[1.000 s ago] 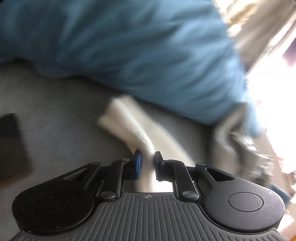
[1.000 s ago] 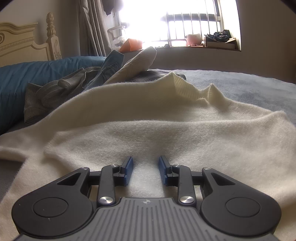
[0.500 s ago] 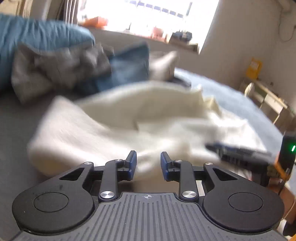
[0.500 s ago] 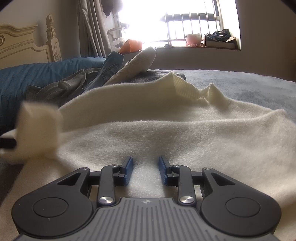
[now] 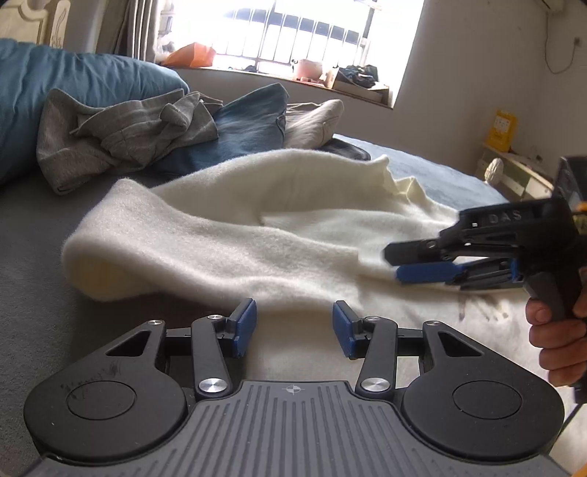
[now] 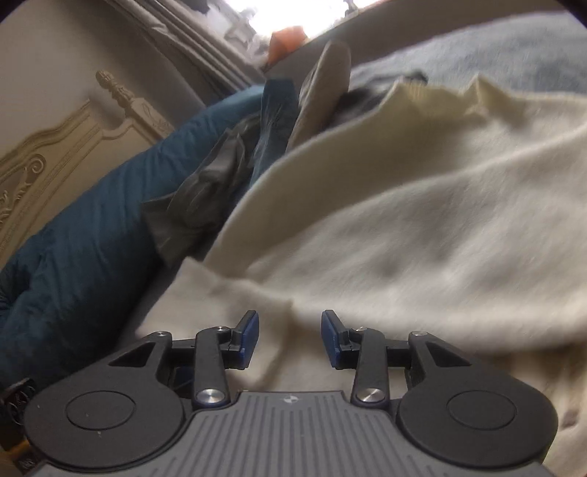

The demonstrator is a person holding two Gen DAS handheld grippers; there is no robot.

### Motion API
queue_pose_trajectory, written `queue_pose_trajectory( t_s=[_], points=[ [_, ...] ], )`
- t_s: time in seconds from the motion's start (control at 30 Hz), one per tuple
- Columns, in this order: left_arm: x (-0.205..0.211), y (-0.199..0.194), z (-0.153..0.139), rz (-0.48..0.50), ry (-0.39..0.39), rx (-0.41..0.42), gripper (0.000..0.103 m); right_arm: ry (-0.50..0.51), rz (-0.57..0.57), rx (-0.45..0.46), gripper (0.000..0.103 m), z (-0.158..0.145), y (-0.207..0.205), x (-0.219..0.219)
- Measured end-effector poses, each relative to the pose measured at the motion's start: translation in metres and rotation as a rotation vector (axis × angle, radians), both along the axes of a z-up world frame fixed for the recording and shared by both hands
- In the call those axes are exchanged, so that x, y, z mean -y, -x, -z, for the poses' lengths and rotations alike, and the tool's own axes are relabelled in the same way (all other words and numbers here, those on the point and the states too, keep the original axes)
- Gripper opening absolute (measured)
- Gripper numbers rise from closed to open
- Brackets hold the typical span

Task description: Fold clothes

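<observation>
A cream knitted sweater (image 5: pixel 256 220) lies spread on the grey bed, its left sleeve folded inward across the body. My left gripper (image 5: pixel 292 326) is open just above the sweater's near edge, nothing between its fingers. In the left wrist view my right gripper (image 5: pixel 400 264) comes in from the right, held by a hand (image 5: pixel 557 330), low over the sweater. In the right wrist view my right gripper (image 6: pixel 290 335) is open and tilted over the cream sweater (image 6: pixel 422 220), holding nothing.
A pile of clothes sits behind the sweater: a grey garment (image 5: pixel 121 132), blue jeans (image 5: pixel 242 121) and a beige piece (image 5: pixel 315 121). A blue pillow (image 5: pixel 73 77) lies at the back left. A cream headboard (image 6: pixel 55 146) and a bright window (image 5: pixel 312 33) stand beyond.
My left gripper let go of the cream sleeve, which now lies folded across the sweater, and opened wider. My right gripper has tilted and shifted left over the sweater.
</observation>
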State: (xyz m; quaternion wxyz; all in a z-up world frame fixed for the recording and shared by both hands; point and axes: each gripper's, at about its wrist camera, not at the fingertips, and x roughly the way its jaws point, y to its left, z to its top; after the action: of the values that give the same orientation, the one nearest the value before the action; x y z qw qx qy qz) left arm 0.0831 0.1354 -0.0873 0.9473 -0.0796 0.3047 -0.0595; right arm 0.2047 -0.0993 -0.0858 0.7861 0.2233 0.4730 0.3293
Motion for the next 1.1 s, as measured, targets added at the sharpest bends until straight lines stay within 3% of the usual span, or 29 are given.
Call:
queue_pose_trajectory(
  t_s=[0.03,0.3,0.4,0.5,0.63,0.8,1.1],
  points=[
    [0.002,0.002,0.002,0.005,-0.013,0.001,0.046,0.004,-0.007,-0.05,0.04,0.006,-0.002,-0.006],
    [0.007,0.006,0.015,0.003,-0.052,-0.013,0.045,0.053,0.011,-0.014,0.041,0.013,-0.006,-0.039],
    [0.007,0.006,0.018,-0.007,-0.052,-0.013,0.045,0.071,0.018,0.002,0.032,0.016,-0.008,-0.051],
    [0.008,0.006,0.019,-0.014,-0.064,-0.013,0.045,0.081,-0.003,0.037,0.005,0.012,-0.005,-0.055],
    [0.01,0.006,0.019,-0.025,-0.081,-0.013,0.046,0.098,-0.019,0.167,0.004,-0.018,0.003,-0.056],
    [0.008,-0.003,0.015,-0.081,-0.104,-0.02,0.046,0.098,0.039,0.365,0.004,-0.082,-0.004,-0.032],
    [0.0,-0.027,0.015,-0.176,-0.105,-0.049,0.046,0.269,0.229,0.404,0.004,-0.103,-0.038,0.071]
  ],
)
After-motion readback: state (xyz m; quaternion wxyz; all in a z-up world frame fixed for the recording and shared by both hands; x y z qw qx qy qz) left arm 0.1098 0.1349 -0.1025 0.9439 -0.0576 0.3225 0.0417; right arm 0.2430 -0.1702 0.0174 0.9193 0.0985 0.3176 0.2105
